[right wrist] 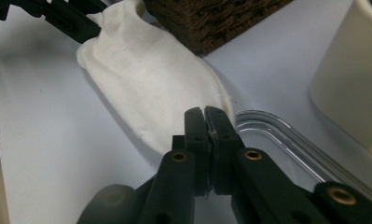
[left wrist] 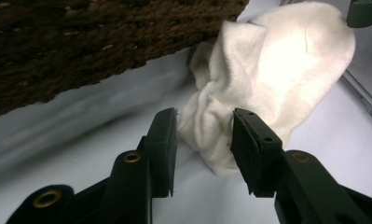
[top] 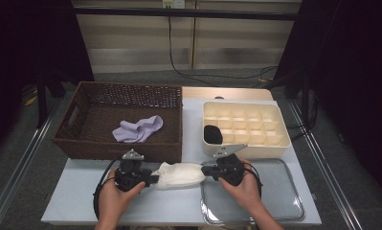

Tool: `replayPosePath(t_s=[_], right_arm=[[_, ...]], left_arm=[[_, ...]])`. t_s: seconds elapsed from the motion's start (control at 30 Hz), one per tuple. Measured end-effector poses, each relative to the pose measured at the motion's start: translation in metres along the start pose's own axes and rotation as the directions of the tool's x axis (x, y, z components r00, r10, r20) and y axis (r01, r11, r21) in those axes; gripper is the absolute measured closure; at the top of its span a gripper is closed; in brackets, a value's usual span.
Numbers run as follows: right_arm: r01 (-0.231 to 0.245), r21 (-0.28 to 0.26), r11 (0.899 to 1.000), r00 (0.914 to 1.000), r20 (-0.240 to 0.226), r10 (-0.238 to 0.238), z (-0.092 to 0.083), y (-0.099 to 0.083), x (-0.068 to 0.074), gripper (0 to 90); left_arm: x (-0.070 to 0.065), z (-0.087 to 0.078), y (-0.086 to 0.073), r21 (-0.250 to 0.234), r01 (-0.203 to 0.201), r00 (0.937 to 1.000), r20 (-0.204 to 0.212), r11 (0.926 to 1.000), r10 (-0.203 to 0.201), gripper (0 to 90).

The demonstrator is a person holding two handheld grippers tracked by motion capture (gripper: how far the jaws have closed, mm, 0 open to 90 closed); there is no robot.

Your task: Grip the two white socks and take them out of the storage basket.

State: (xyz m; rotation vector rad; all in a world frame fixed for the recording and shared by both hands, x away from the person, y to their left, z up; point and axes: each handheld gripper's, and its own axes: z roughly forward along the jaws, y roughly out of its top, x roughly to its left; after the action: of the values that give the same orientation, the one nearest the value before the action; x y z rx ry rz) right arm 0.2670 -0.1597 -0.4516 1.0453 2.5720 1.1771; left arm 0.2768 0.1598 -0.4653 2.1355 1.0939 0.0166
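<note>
**Stretching a white sock between your two grippers**

Lying on the pale table top [top: 83,201], the white sock [top: 179,175] sits just in front of the brown wicker basket [top: 78,139] and just left of the clear tray [top: 284,201]. It is soft, cream-white and plump, bunched into folds at its left end and rounded smooth at its right end.

Your left gripper [top: 152,179] meets the bunched end. In the left gripper view the crumpled fabric [left wrist: 267,70] sits between the two black jaws, which stand apart; the right-hand pad lies against the cloth, while a gap shows beside the left-hand pad. You are not pinching it there.

Your right gripper [top: 207,171] is at the sock's rounded end. In the right gripper view its jaws are pressed together, with a thin edge of the sock [right wrist: 151,79] caught between the pads, right above the tray's curved rim [right wrist: 267,126].

Further out, a lilac cloth [top: 138,129] rests inside the basket. Behind the tray stands a cream divided box [top: 248,127], and a dark bundle [top: 212,134] sits in its front left compartment.
</note>
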Motion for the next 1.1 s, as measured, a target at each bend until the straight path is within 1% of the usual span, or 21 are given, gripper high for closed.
replayPosePath(t_s=[0.1,0.13,0.2,0.33,0.37,0.4,0.43,0.5,0.53,0.57,0.67,0.7,0.73,0.77,0.8,0.83,0.9,0.93,1.0,1.03,1.1], right_arm=[[0.024,0.011,1.000,0.9997,-0.007,-0.024,0.005,0.002,0.007,90.0],[0.032,0.015,0.999,0.9995,-0.006,-0.032,0.006,0.003,0.010,90.0],[0.044,0.014,0.999,0.9990,-0.011,-0.044,0.009,0.006,0.014,90.0],[0.061,0.007,0.998,0.9979,-0.022,-0.061,0.016,0.010,0.019,90.0],[0.062,0.009,0.998,0.9978,-0.023,-0.062,0.020,0.011,0.021,90.0],[0.067,0.008,0.998,0.9974,-0.028,-0.067,0.024,0.012,0.023,90.0],[0.067,0.016,0.998,0.9974,-0.026,-0.067,0.028,0.013,0.025,90.0],[0.075,0.015,0.997,0.9966,-0.034,-0.075,0.038,0.015,0.028,90.0],[0.070,0.018,0.997,0.9967,-0.042,-0.069,0.042,0.016,0.030,90.0],[0.082,0.029,0.996,0.9957,-0.045,-0.081,0.045,0.018,0.032,90.0],[0.090,0.036,0.995,0.9943,-0.060,-0.088,0.055,0.020,0.037,90.0],[0.094,0.043,0.995,0.9944,-0.054,-0.091,0.058,0.020,0.038,90.0],[0.098,0.047,0.994,0.9939,-0.057,-0.095,0.061,0.020,0.037,90.0],[0.081,0.050,0.995,0.9951,-0.061,-0.078,0.064,0.019,0.037,90.0],[0.070,0.043,0.997,0.9953,-0.070,-0.067,0.065,0.018,0.036,90.0],[0.063,0.043,0.997,0.9954,-0.074,-0.060,0.065,0.018,0.035,90.0],[0.063,0.051,0.997,0.9956,-0.073,-0.059,0.064,0.019,0.035,90.0],[0.075,0.052,0.996,0.9951,-0.068,-0.071,0.064,0.019,0.036,90.0],[0.078,0.055,0.995,0.9945,-0.075,-0.073,0.065,0.020,0.037,90.0],[0.077,0.063,0.995,0.9947,-0.072,-0.073,0.066,0.021,0.039,90.0],[0.085,0.064,0.994,0.9935,-0.081,-0.080,0.068,0.022,0.041,90.0]], left_arm=[[-0.002,0.005,-0.001,0.009,-0.012,0.9996,-0.024,0.9999,0.012,58.1],[-0.003,0.006,-0.001,0.005,-0.013,0.9994,-0.033,0.9999,0.013,57.9],[-0.006,0.007,0.000,0.016,-0.021,0.9984,-0.052,0.9996,0.022,58.9],[-0.008,0.008,-0.001,0.017,-0.011,0.9987,-0.050,0.9998,0.011,63.5],[-0.008,0.007,0.000,0.024,0.005,0.9995,-0.031,0.9997,-0.004,68.3],[-0.009,0.008,0.000,0.026,0.011,0.9995,-0.031,0.9996,-0.010,72.7],[-0.009,0.008,0.000,0.026,0.022,0.9994,-0.029,0.9994,-0.021,74.7],[-0.010,0.007,0.002,0.045,0.013,0.9995,-0.030,0.9989,-0.011,77.0],[-0.011,0.007,0.002,0.045,0.009,0.9995,-0.030,0.9990,-0.007,77.4],[-0.011,0.006,0.003,0.046,0.005,0.9996,-0.030,0.9989,-0.004,77.6],[-0.009,0.002,0.004,0.041,0.018,0.9998,0.010,0.9990,-0.019,78.1],[-0.008,-0.001,0.005,0.045,0.020,0.9995,0.025,0.9988,-0.021,78.1],[-0.008,-0.001,0.005,0.045,0.020,0.9995,0.025,0.9988,-0.021,78.1],[-0.007,-0.006,0.007,0.037,0.026,0.9985,0.048,0.9990,-0.028,78.1],[-0.008,-0.007,0.008,0.033,0.026,0.9982,0.053,0.9991,-0.028,78.1],[-0.009,-0.010,0.009,0.025,0.034,0.9972,0.066,0.9991,-0.035,78.1],[-0.010,-0.013,0.012,0.024,0.030,0.9960,0.084,0.9993,-0.032,78.2],[-0.011,-0.015,0.013,0.018,0.029,0.9954,0.090,0.9994,-0.030,78.2],[-0.013,-0.020,0.016,0.017,0.034,0.9938,0.105,0.9993,-0.035,78.3],[-0.014,-0.021,0.017,0.015,0.033,0.9936,0.107,0.9993,-0.035,78.3],[-0.015,-0.024,0.019,0.017,0.032,0.9932,0.112,0.9993,-0.034,78.3]])
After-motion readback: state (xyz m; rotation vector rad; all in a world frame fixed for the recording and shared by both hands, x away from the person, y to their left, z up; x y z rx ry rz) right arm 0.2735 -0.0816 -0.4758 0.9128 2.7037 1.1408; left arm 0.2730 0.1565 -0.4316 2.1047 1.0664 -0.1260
